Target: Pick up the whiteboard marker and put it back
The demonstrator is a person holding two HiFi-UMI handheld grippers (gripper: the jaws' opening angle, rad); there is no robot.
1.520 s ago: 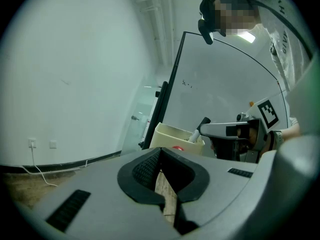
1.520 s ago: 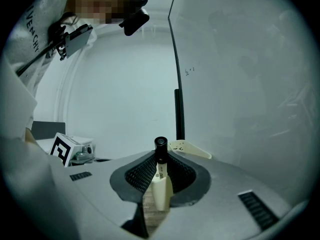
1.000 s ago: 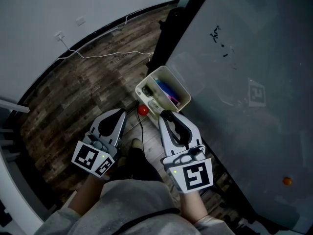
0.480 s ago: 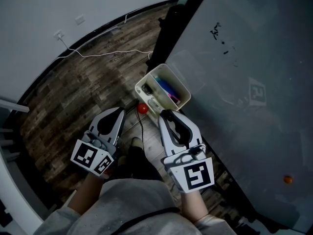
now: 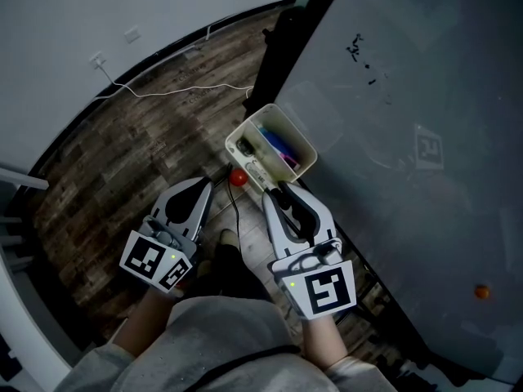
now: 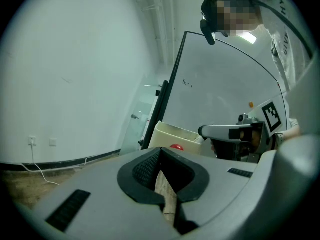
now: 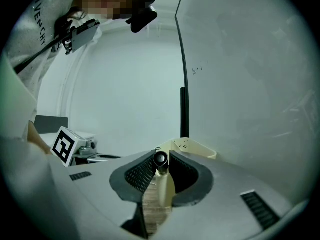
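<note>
Cream box (image 5: 252, 126) sits just ahead of the right gripper (image 5: 274, 189), which is clamped on the marker (image 7: 160, 159); left gripper (image 6: 160, 152) is closed, empty. Line marker over the opening, release only once inside.

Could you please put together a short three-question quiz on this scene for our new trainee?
1. Multiple choice: what does the right gripper hold? A) a cup B) a whiteboard marker C) nothing
2. True or false: the cream tray on the whiteboard is empty.
3. Fill in: the jaws of the left gripper are ____, with nothing between them.
Key: 1 B. 2 False, coloured items lie in it. 3 Together.
</note>
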